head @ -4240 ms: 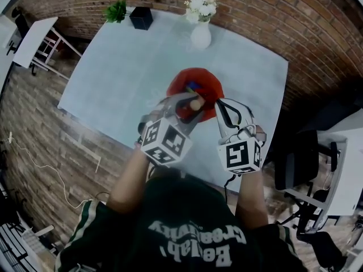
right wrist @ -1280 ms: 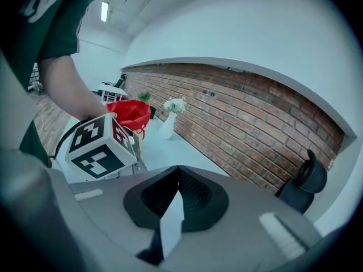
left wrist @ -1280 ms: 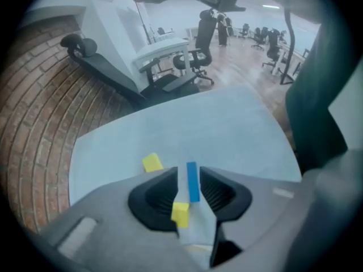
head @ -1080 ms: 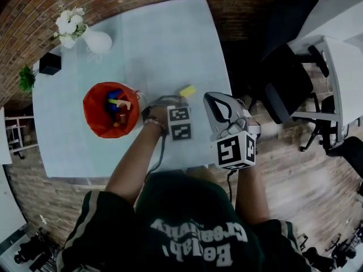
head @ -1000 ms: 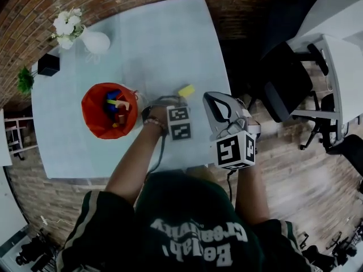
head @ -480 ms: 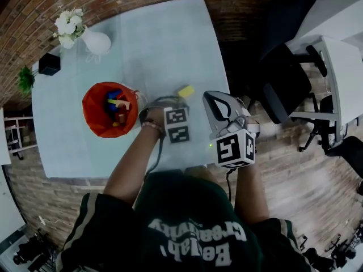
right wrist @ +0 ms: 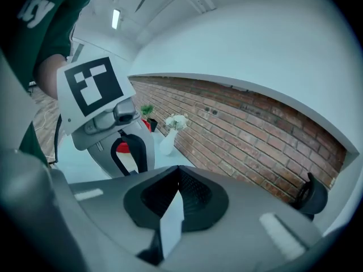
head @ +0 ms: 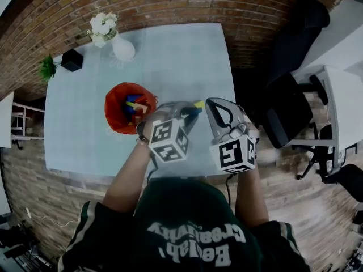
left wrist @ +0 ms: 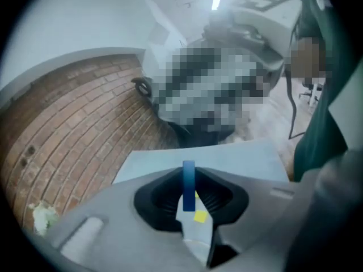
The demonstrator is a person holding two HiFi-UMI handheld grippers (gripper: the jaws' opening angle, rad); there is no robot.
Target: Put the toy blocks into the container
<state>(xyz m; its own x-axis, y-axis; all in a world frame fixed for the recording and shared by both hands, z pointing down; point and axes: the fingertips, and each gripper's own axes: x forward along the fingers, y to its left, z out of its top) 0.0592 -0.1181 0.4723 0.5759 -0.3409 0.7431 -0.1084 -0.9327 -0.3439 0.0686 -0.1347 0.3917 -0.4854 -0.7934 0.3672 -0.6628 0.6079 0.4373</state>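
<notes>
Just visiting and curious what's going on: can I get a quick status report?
Left hand-held gripper just closed on blue block, held above table. Right hand-held gripper shut, empty. Yellow block waits on table; red container unobstructed.

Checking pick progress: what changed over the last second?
The left gripper has just closed its jaws on a blue block and lifted it off the table. The yellow block still lies on the table; red container and shut right gripper stay as before.

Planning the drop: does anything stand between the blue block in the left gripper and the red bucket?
Nothing visible. The left gripper, jaws just closed on the blue block, hangs beside the bucket; the yellow block lies on its other side, off the path.
</notes>
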